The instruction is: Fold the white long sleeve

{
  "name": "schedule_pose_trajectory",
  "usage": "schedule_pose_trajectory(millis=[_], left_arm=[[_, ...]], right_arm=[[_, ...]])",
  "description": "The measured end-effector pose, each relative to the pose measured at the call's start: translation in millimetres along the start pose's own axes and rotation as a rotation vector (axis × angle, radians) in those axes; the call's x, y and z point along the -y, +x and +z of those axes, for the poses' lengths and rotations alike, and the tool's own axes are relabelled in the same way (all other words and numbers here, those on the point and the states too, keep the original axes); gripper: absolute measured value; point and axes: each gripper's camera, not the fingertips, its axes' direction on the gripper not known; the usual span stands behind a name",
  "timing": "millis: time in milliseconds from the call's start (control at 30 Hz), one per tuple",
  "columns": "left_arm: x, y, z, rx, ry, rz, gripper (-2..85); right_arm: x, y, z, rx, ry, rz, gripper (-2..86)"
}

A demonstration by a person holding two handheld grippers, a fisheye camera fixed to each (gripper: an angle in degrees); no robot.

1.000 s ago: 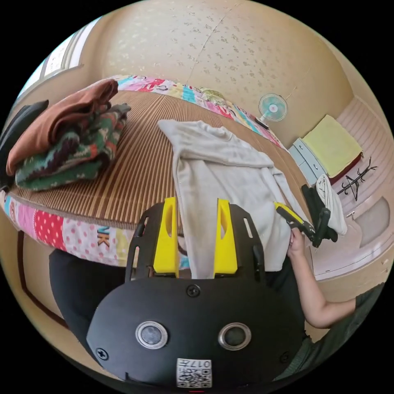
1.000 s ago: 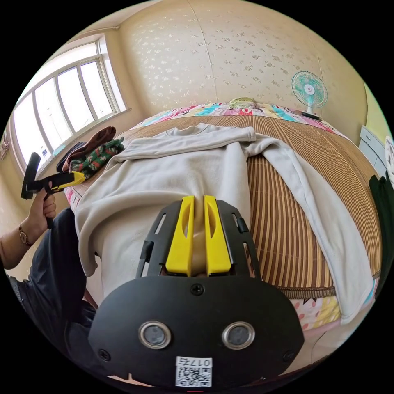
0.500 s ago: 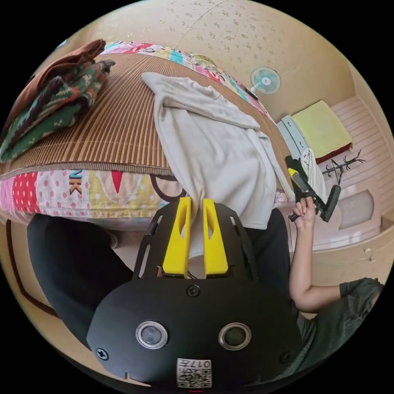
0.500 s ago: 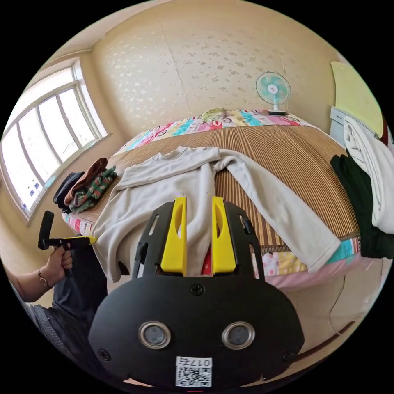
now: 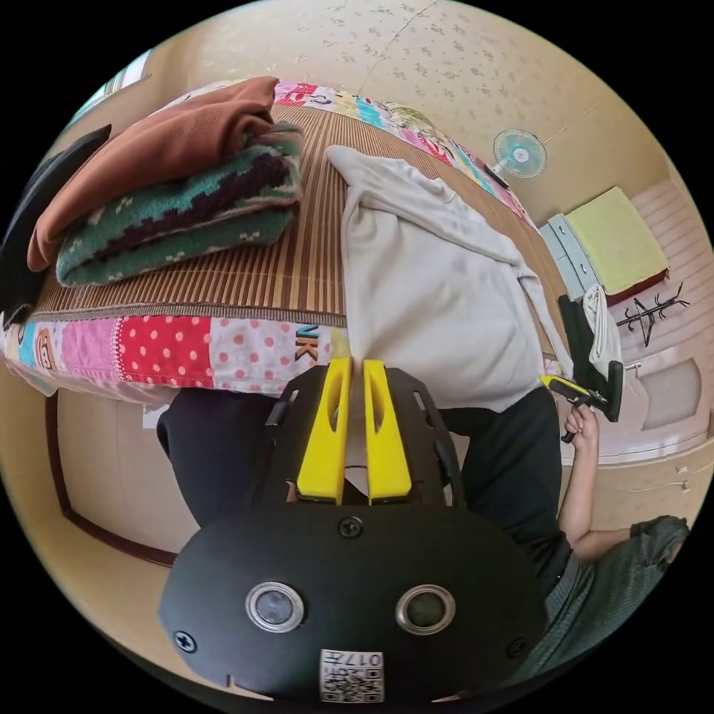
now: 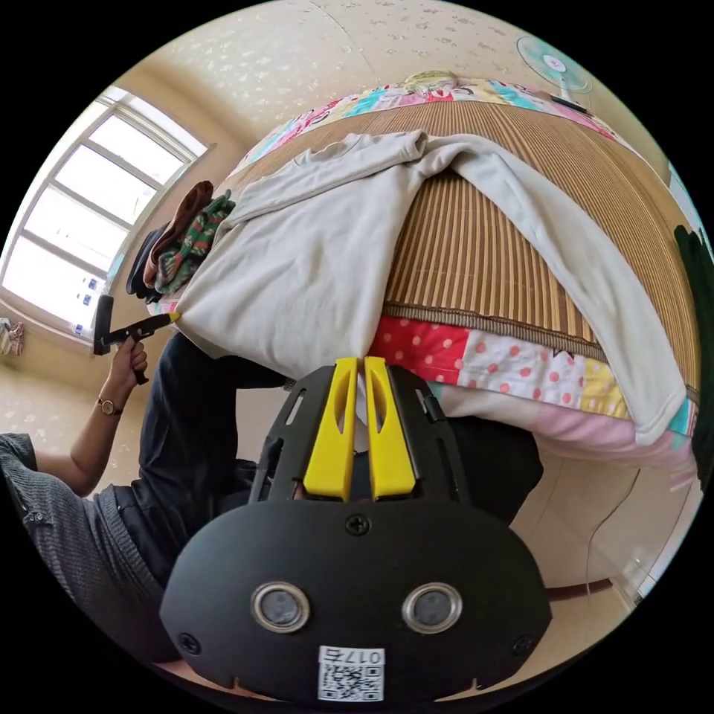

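The white long sleeve point(image 5: 428, 282) lies on the bed's bamboo mat point(image 5: 297, 260), collar far, hem hanging over the near edge. My left gripper point(image 5: 356, 363) is shut on one hem corner, with white cloth pinched between its yellow jaws. At the other hem corner my right gripper point(image 6: 361, 361) is shut on the cloth. Each view also catches the other gripper in a hand at its corner: the right gripper point(image 5: 569, 388) and the left gripper point(image 6: 137, 327). The shirt point(image 6: 320, 238) has its hem drawn taut between the two corners. One sleeve point(image 6: 595, 275) trails over the bed edge.
A stack of folded clothes point(image 5: 171, 186), brown on green knit, sits on the mat beside the shirt. The person's dark trousers point(image 5: 216, 439) stand against the patchwork bed edge point(image 5: 193, 349). A fan point(image 5: 520, 152), a drawer unit point(image 5: 573, 260) and a window point(image 6: 89, 216) lie beyond.
The left gripper went from open around the hem to shut on its corner. The right gripper let go, moved down along the shirt and shut on the other corner. The hem now hangs stretched.
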Motion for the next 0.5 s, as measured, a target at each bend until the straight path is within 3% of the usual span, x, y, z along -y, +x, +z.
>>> schedule_pose_trajectory(millis=[100, 167, 233, 300, 400, 500], left_arm=[[-6, -14, -2, 0.074, 0.0, -0.092, 4.9], [-18, -23, -21, 0.097, 0.096, -0.116, 6.3], [-28, -27, -37, 0.094, 0.179, -0.115, 6.8], [-34, -30, -46, 0.101, 0.23, -0.088, 7.2], [-38, -31, -48, 0.138, 0.278, -0.013, 7.5], [-55, -41, -48, 0.155, 0.392, -0.012, 7.7]], right_arm=[[1, 5, -14, -0.028, -0.069, 0.037, 3.6], [1, 19, -13, -0.067, -0.151, 0.106, 5.6], [-6, 37, -35, -0.08, -0.039, 0.194, 9.2], [-27, 83, -74, 0.11, 0.252, 0.407, 11.5], [-51, 149, -89, 0.456, 0.532, 0.636, 13.9], [-46, 186, -82, 0.511, 0.588, 0.781, 15.4]])
